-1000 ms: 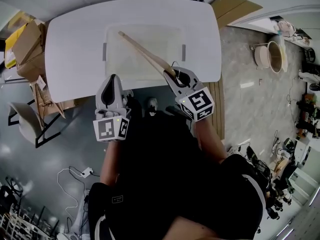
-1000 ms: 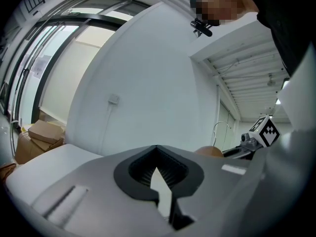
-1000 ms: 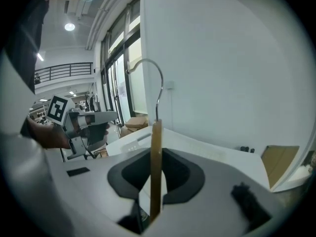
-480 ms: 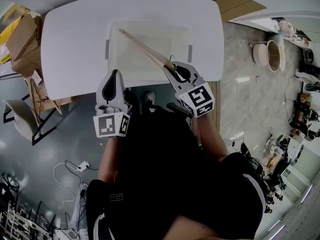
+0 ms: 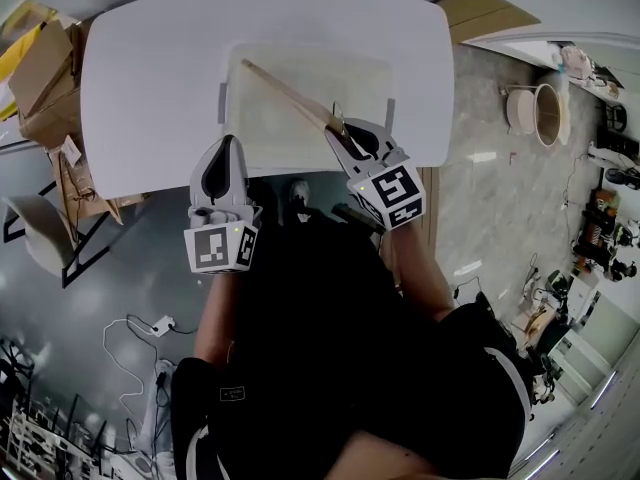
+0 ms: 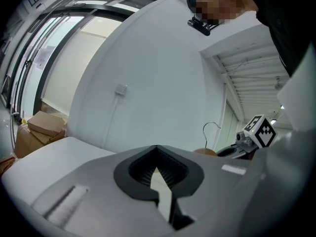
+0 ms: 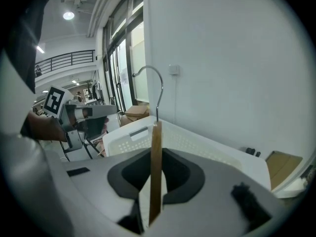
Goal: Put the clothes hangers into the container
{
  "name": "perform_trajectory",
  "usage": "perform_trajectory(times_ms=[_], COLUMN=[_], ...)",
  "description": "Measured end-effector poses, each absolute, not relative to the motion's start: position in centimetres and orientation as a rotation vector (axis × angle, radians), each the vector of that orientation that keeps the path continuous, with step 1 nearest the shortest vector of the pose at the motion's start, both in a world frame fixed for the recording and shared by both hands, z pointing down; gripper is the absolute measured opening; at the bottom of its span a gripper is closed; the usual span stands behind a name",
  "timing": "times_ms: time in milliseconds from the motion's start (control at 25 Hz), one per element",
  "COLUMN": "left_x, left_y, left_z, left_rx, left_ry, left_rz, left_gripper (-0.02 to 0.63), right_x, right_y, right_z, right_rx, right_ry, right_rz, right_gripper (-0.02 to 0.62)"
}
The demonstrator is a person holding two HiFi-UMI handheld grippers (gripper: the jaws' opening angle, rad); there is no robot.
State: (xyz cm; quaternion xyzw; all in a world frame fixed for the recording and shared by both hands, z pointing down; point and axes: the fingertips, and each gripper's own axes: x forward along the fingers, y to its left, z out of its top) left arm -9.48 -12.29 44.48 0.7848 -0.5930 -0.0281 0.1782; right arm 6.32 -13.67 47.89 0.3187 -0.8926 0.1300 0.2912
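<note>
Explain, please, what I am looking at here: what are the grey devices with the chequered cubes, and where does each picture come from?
There is no robot here. A person holds a hand-worked two-jaw gripper in each hand, and the marker cubes are part of the grippers. The head view comes from a camera on the person's head, looking steeply down. Each of the other two views comes from a camera riding on one gripper, looking along its jaws. On the white table stands a white container. The right gripper is clamped on a wooden clothes hanger, which reaches out over the container. The left gripper is shut and holds nothing.
</note>
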Motion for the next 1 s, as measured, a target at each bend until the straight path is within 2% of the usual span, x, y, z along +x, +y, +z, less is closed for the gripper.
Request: perform_trajectory(times_ms=[1000], left_x=[-11.5], left_y=[-15.5], left_z=[46.8], left_rx=[2.167], left_ry=[-1.661], left_rz=[-0.037], left_gripper=[0.005], right_x=[4.1], right_y=[-17.4], right_z=[52.9], right_rx=[0.769], right_ry=[-2.276], right_rz=[0.414], right_gripper=[0.063])
